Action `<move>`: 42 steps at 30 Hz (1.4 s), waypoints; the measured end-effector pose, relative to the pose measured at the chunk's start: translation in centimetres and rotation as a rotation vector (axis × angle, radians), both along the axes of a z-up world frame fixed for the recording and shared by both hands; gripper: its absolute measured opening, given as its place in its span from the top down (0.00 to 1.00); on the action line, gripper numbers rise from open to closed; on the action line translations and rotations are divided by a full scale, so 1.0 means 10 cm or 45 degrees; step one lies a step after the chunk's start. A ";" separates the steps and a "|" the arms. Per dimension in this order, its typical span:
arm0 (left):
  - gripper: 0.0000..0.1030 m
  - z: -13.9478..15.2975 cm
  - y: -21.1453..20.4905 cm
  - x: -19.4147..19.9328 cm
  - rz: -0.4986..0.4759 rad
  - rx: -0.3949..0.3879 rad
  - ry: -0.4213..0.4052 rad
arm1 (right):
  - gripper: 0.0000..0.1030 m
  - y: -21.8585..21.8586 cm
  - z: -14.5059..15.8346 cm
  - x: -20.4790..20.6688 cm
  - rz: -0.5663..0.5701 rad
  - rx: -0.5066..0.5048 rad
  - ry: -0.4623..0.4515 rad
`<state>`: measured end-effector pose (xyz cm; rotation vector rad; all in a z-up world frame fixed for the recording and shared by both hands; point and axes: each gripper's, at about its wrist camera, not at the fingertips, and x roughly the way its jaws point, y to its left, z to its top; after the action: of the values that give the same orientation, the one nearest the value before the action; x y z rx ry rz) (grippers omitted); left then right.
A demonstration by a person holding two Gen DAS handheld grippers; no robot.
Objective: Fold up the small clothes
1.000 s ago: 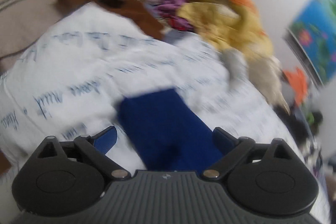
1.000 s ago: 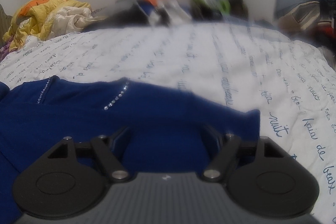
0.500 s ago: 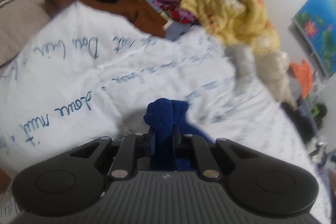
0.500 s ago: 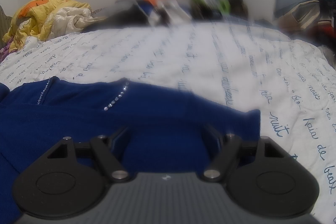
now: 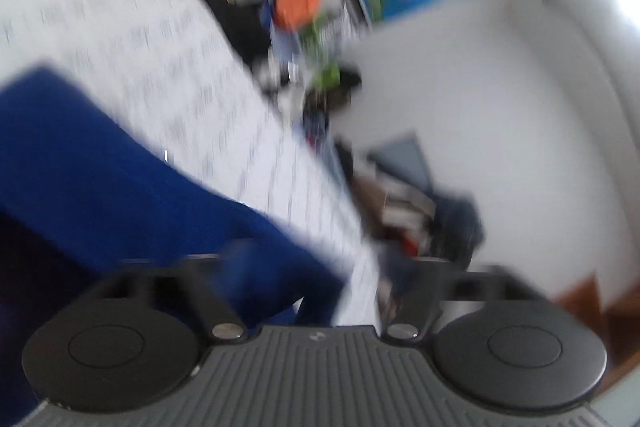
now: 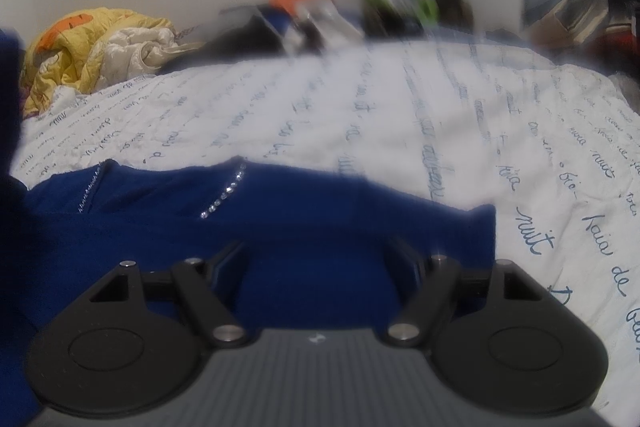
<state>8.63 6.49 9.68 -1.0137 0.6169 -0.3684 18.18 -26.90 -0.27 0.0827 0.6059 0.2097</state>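
- The blue top [image 6: 248,227] is lying flat on the white bedspread with blue handwriting [image 6: 400,115], little rhinestone rows near its neckline.
- The right gripper [image 6: 320,259] sits low over the blue fabric, jaws spread wide, pinching nothing.
- The left gripper [image 5: 316,267] view is super blurry; its jaws have just opened wide, with blue cloth [image 5: 120,187] loose between them.
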 end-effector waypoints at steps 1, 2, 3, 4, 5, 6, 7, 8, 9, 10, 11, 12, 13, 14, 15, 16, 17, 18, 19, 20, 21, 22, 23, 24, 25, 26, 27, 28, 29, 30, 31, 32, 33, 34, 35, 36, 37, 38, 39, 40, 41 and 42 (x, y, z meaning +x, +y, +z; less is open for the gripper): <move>0.09 -0.09 -0.09 -0.07 -0.016 0.026 0.013 | 0.26 -0.04 0.00 -0.01 0.000 0.022 -0.001; 0.09 -0.17 -0.14 -0.16 -0.014 0.067 0.026 | 0.26 -0.06 0.00 -0.01 0.000 0.046 -0.002; 0.10 -0.25 -0.16 -0.23 -0.006 0.128 0.040 | 0.26 -0.09 -0.01 -0.01 0.000 0.071 -0.002; 0.10 -0.31 -0.16 -0.31 0.007 0.204 0.054 | 0.26 -0.12 -0.01 -0.02 -0.002 0.100 -0.002; 0.10 -0.38 -0.15 -0.38 0.024 0.269 0.071 | 0.26 -0.16 -0.01 -0.01 -0.002 0.138 0.000; 0.10 -0.44 -0.11 -0.43 0.036 0.322 0.080 | 0.26 -0.21 0.00 0.00 0.000 0.186 0.013; 0.12 -0.50 -0.07 -0.48 0.049 0.381 0.092 | 0.26 -0.28 0.03 0.01 -0.015 0.254 0.048; 0.12 -0.54 -0.01 -0.52 0.061 0.433 0.103 | 0.26 -0.37 0.08 -0.01 -0.051 0.352 0.101; 0.12 -0.58 0.09 -0.55 0.069 0.471 0.096 | 0.25 -0.47 0.14 -0.04 -0.076 0.474 0.149; 0.12 -0.59 0.13 -0.58 0.077 0.520 0.082 | 0.24 -0.55 0.20 -0.10 -0.065 0.583 0.184; 0.12 -0.63 0.16 -0.61 0.083 0.578 0.075 | 0.24 -0.60 0.24 -0.14 -0.034 0.659 0.229; 0.12 -0.66 0.20 -0.68 0.083 0.612 0.072 | 0.24 -0.63 0.25 -0.18 -0.009 0.713 0.292; 0.12 -0.65 0.24 -0.75 0.077 0.622 0.070 | 0.24 -0.64 0.25 -0.21 0.010 0.751 0.366; 0.12 -0.69 0.25 -0.76 0.071 0.629 0.062 | 0.24 -0.64 0.22 -0.24 0.033 0.774 0.432; 0.12 -0.70 0.25 -0.80 0.066 0.651 0.029 | 0.24 -0.62 0.19 -0.28 0.055 0.782 0.487; 0.12 -0.71 0.23 -0.83 0.063 0.696 0.000 | 0.24 -0.59 0.15 -0.31 0.055 0.772 0.533; 0.11 -0.72 0.19 -0.86 0.059 0.747 -0.032 | 0.24 -0.56 0.12 -0.34 0.049 0.756 0.560; 0.10 -0.74 0.14 -0.89 0.053 0.795 -0.067 | 0.25 -0.52 0.11 -0.36 0.058 0.741 0.566; 0.09 -0.75 0.08 -0.92 0.048 0.838 -0.088 | 0.25 -0.47 0.11 -0.37 0.065 0.722 0.559; 0.04 -0.75 0.06 -0.92 0.036 0.854 -0.092 | 0.25 -0.44 0.12 -0.37 0.060 0.706 0.548; 0.03 -0.74 0.02 -0.91 0.023 0.851 -0.096 | 0.26 -0.41 0.12 -0.35 0.055 0.704 0.541; 0.02 -0.75 0.04 -0.92 0.021 0.841 -0.096 | 0.40 -0.38 0.11 -0.33 0.050 0.698 0.543; 0.02 -0.76 0.06 -0.92 0.025 0.831 -0.097 | 0.60 -0.34 0.08 -0.30 0.040 0.676 0.562; 0.01 -0.76 0.08 -0.93 0.027 0.816 -0.098 | 0.66 -0.31 0.07 -0.28 0.025 0.652 0.560; 0.01 -0.76 0.09 -0.93 0.028 0.808 -0.101 | 0.69 -0.30 0.06 -0.27 0.024 0.640 0.550; 0.01 -0.77 0.10 -0.94 0.028 0.804 -0.103 | 0.70 -0.28 0.08 -0.26 0.023 0.624 0.548; 0.01 -0.77 0.09 -0.93 0.028 0.803 -0.105 | 0.73 -0.27 0.09 -0.26 0.025 0.598 0.543; 0.01 -0.77 0.09 -0.93 0.029 0.801 -0.106 | 0.87 -0.24 0.11 -0.27 0.034 0.571 0.533; 0.01 -0.77 0.09 -0.94 0.029 0.798 -0.107 | 0.91 -0.22 0.13 -0.29 0.050 0.547 0.516; 0.00 -0.77 0.10 -0.94 0.030 0.794 -0.108 | 0.91 -0.20 0.18 -0.31 0.061 0.513 0.485; 0.00 -0.77 0.10 -0.94 0.030 0.792 -0.108 | 0.92 -0.22 0.26 -0.33 0.076 0.503 0.442; 0.00 -0.77 0.10 -0.95 0.030 0.791 -0.108 | 0.92 -0.27 0.38 -0.36 0.080 0.510 0.394; 0.00 -0.77 0.11 -0.95 0.030 0.793 -0.108 | 0.92 -0.34 0.52 -0.40 0.078 0.505 0.336; 0.00 -0.77 0.11 -0.95 0.030 0.793 -0.108 | 0.92 -0.41 0.65 -0.44 0.073 0.458 0.270; 0.00 -0.77 0.10 -0.95 0.030 0.794 -0.108 | 0.92 -0.46 0.74 -0.43 0.067 0.387 0.237; 0.00 -0.77 0.11 -0.95 0.030 0.791 -0.110 | 0.92 -0.52 0.76 -0.39 0.044 0.297 0.237; 0.00 -0.77 0.11 -0.95 0.032 0.789 -0.110 | 0.92 -0.56 0.71 -0.33 -0.006 0.179 0.242; 0.00 -0.77 0.11 -0.95 0.033 0.789 -0.110 | 0.92 -0.61 0.62 -0.26 -0.055 0.084 0.257; 0.00 -0.77 0.10 -0.94 0.033 0.790 -0.109 | 0.90 -0.68 0.53 -0.20 -0.058 0.082 0.285; 0.00 -0.76 0.10 -0.94 0.029 0.794 -0.107 | 0.88 -0.75 0.44 -0.17 -0.039 0.172 0.316; 0.01 -0.75 0.10 -0.94 0.021 0.799 -0.101 | 0.80 -0.82 0.39 -0.17 -0.036 0.264 0.348; 0.03 -0.71 0.11 -0.94 0.016 0.810 -0.089 | 0.72 -0.86 0.38 -0.20 -0.040 0.322 0.346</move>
<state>-0.78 7.55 2.56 -0.3941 0.6091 -0.1737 16.21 -35.53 3.57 0.3690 0.8461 0.2458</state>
